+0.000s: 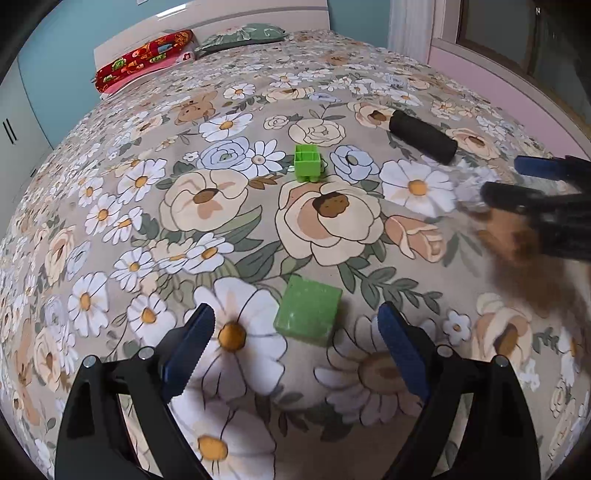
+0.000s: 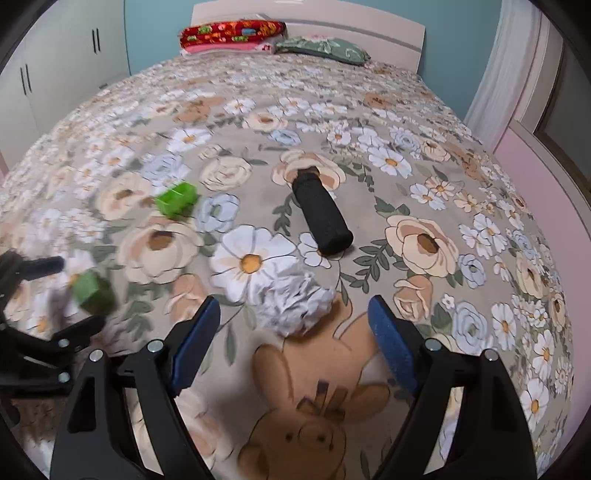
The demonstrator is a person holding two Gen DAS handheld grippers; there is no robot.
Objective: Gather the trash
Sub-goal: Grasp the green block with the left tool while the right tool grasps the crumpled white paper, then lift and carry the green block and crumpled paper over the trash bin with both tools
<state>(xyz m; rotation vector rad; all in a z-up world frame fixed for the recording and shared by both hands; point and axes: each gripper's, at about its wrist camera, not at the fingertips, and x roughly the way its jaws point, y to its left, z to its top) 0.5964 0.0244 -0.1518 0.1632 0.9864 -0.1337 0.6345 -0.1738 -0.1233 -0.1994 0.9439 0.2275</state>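
Observation:
A solid green block (image 1: 308, 310) lies on the flowered bedspread (image 1: 207, 206), in the gap of my left gripper (image 1: 295, 317), which is open with its blue pads clear of the block. Farther up the bed sit a small green open box (image 1: 308, 162) and a black foam cylinder (image 1: 423, 136). A crumpled white paper ball (image 2: 295, 302) lies between the tips of my right gripper (image 2: 293, 306), also open and not touching it. In the right wrist view the black cylinder (image 2: 321, 218), the green box (image 2: 177, 199), the green block (image 2: 92, 291) and the left gripper (image 2: 74, 295) show too. The right gripper (image 1: 500, 179) appears blurred beside the paper ball (image 1: 471, 188).
A red patterned pillow (image 2: 232, 33) and a green floral pillow (image 2: 325, 48) lie by the white headboard (image 2: 388, 33). White wardrobe doors (image 2: 55, 62) stand to the left. A pink ledge (image 2: 546, 177) and a white curtain (image 2: 498, 85) border the bed's right side.

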